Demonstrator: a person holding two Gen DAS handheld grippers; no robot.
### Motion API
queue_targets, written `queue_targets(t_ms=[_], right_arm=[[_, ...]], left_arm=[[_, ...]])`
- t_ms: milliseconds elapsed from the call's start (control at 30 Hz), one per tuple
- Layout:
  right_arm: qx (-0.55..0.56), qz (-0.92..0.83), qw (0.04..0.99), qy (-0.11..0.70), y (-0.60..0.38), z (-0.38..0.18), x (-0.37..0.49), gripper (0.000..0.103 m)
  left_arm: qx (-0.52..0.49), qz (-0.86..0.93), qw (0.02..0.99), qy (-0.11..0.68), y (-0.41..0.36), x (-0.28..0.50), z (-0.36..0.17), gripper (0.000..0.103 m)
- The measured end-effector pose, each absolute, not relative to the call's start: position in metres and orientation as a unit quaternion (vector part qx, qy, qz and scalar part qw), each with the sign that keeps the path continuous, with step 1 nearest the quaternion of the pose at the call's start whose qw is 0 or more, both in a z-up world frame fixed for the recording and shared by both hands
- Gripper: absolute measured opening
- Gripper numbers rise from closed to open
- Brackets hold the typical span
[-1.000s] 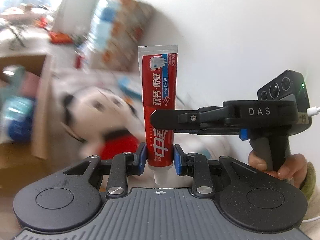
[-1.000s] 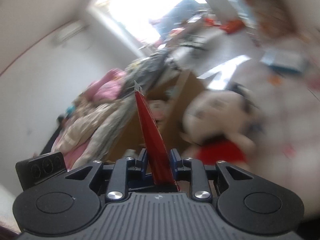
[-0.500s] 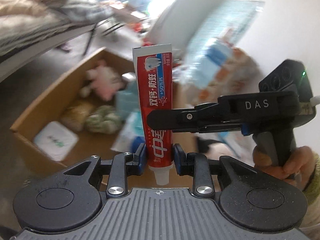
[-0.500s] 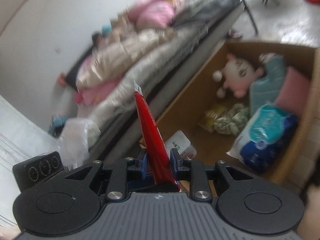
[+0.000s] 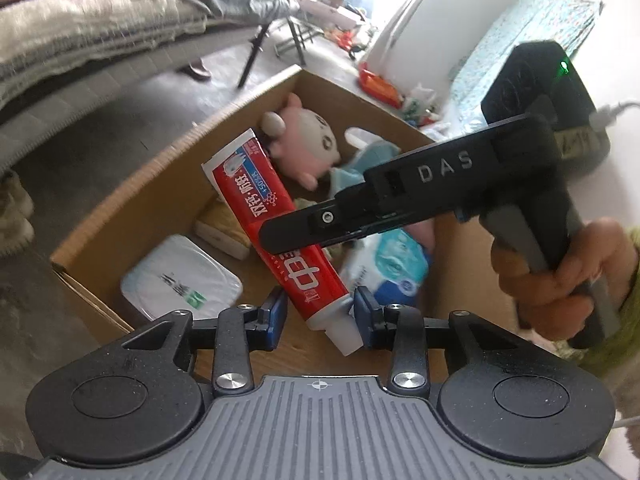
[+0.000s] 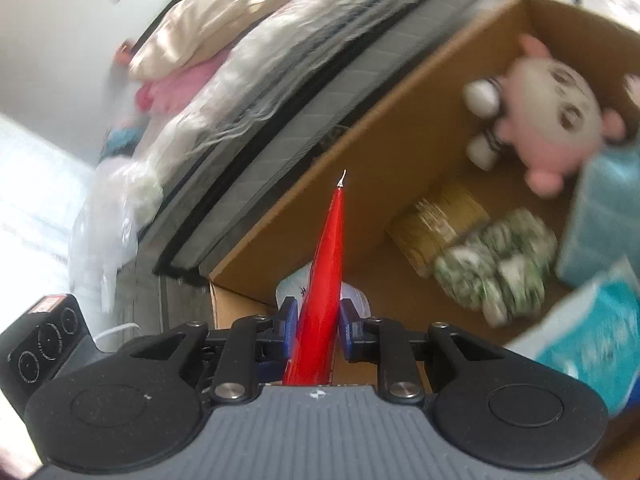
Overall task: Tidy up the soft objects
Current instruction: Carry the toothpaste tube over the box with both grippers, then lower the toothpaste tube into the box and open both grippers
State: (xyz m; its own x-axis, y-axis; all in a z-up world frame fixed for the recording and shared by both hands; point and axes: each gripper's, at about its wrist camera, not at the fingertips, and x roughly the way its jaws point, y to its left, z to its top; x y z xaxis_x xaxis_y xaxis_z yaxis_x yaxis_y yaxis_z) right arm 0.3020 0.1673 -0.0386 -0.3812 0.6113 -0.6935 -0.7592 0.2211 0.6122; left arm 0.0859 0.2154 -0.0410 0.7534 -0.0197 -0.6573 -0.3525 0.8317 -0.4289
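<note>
Toothpaste tube (image 5: 276, 236) was upright between the left pads a second ago; now it leans left, cap end low between the blue pads, crimped end up over the cardboard box (image 5: 132, 196). Left gripper (image 5: 320, 316) jaws opening: left pad stands clear of the tube, right pad just beside the cap shoulder, not pressing. Right gripper (image 6: 318, 330) is clenched on the tube's middle, seen edge-on in its own view; in the left view it crosses the tube from the right, a hand (image 5: 560, 276) on its handle. Background earlier was a blurred big plush doll; now both cameras look down into the box.

Box holds a pink plush toy (image 5: 308, 144) at the far end, a teal tissue pack (image 5: 392, 268) on the right, a white wipes pack (image 5: 180, 280) in the near left corner, a yellow-brown packet (image 6: 440, 224) and a green-white soft bundle (image 6: 496, 264) mid-floor. Bare cardboard floor shows under the tube, near wall side. Bed (image 5: 80, 20) runs beside the box's left wall, with a floor strip between.
</note>
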Motion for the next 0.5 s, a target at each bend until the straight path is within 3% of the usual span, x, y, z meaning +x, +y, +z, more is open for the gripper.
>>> queue_targets(t_ms=[333, 500], right_arm=[[-0.095, 0.614, 0.558, 0.551, 0.173, -0.033, 0.315, 0.024], [-0.124, 0.597, 0.549, 0.572, 0.189, -0.061, 0.312, 0.025]], left_arm=[[-0.281, 0.097, 0.898, 0.325, 0.223, 0.083, -0.041, 0.045], [-0.259, 0.114, 0.909, 0.305, 0.221, 0.075, -0.032, 0.049]])
